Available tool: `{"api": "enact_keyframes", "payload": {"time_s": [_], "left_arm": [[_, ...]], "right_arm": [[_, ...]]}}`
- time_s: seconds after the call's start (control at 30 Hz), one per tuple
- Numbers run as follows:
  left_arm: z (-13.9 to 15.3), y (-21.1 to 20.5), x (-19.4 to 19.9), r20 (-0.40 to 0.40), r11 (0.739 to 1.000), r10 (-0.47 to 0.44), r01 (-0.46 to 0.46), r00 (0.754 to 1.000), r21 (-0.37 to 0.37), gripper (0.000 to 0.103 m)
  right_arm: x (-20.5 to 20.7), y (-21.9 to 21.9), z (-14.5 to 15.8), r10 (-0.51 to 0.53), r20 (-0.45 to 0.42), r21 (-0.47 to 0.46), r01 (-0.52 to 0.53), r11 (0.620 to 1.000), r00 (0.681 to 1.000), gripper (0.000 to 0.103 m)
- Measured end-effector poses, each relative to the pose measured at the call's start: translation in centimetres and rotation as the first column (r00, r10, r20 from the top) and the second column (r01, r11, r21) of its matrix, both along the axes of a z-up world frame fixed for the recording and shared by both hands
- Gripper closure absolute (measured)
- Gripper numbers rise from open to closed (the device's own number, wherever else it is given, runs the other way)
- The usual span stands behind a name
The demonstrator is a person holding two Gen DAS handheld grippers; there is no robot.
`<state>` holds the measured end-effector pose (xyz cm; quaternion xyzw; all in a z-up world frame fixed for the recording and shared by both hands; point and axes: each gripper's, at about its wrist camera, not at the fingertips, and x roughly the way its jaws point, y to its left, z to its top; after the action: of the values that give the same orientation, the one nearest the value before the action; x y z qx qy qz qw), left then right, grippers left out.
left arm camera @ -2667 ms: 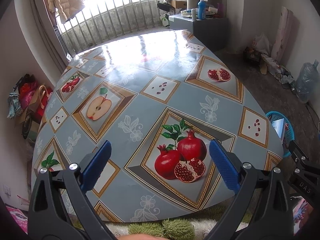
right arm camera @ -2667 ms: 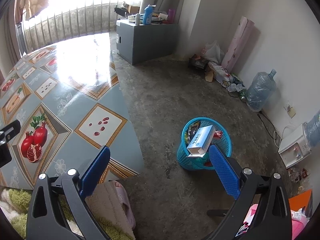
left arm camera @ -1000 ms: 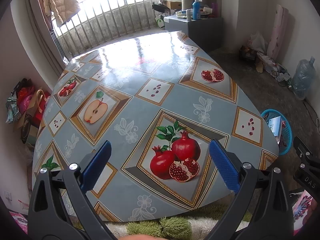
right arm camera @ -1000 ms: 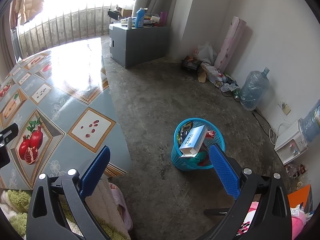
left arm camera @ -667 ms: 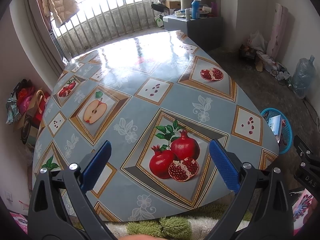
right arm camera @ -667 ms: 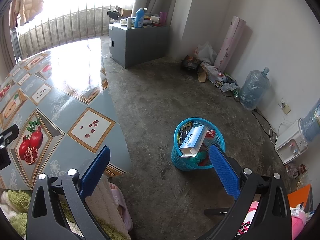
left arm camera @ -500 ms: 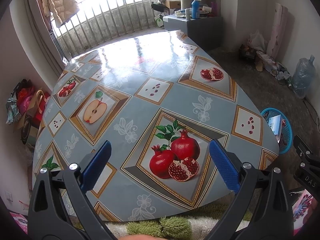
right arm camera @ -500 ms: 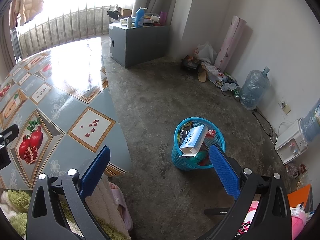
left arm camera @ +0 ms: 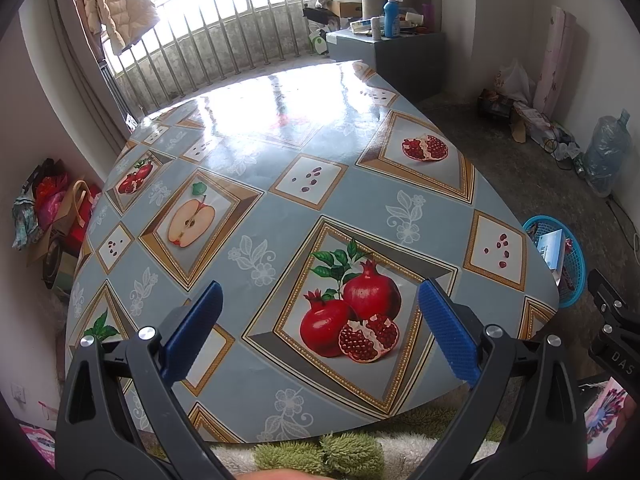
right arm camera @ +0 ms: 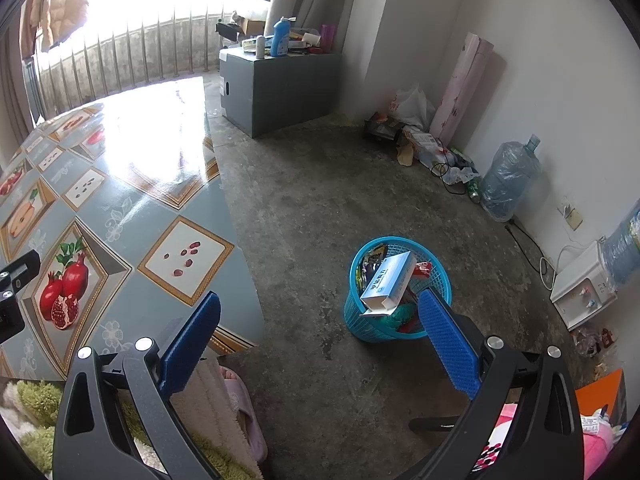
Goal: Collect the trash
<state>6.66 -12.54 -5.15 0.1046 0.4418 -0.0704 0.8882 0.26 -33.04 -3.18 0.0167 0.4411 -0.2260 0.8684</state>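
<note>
Both grippers hang wide apart and empty: the left gripper (left arm camera: pixel 318 334) over the bare patterned desk (left arm camera: pixel 280 184), the right gripper (right arm camera: pixel 318 334) over the floor. The trash sits in the blue basket (right arm camera: pixel 362 326), a white-and-blue carton (right arm camera: pixel 387 282) poking out on top. That carton looks light and crushable; I'd pinch it across its narrow faces, gently.
</note>
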Motion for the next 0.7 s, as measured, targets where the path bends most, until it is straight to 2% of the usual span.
{"api": "enact_keyframes", "payload": {"time_s": [0.7], "left_arm": [[-0.05,-0.02,0.0,0.001,1.0,-0.001,0.001,1.0,0.001,0.009]], "right_arm": [[0.24,-0.15,-0.02,0.006,0.003,0.01,-0.006,1.0,1.0,0.007]]}}
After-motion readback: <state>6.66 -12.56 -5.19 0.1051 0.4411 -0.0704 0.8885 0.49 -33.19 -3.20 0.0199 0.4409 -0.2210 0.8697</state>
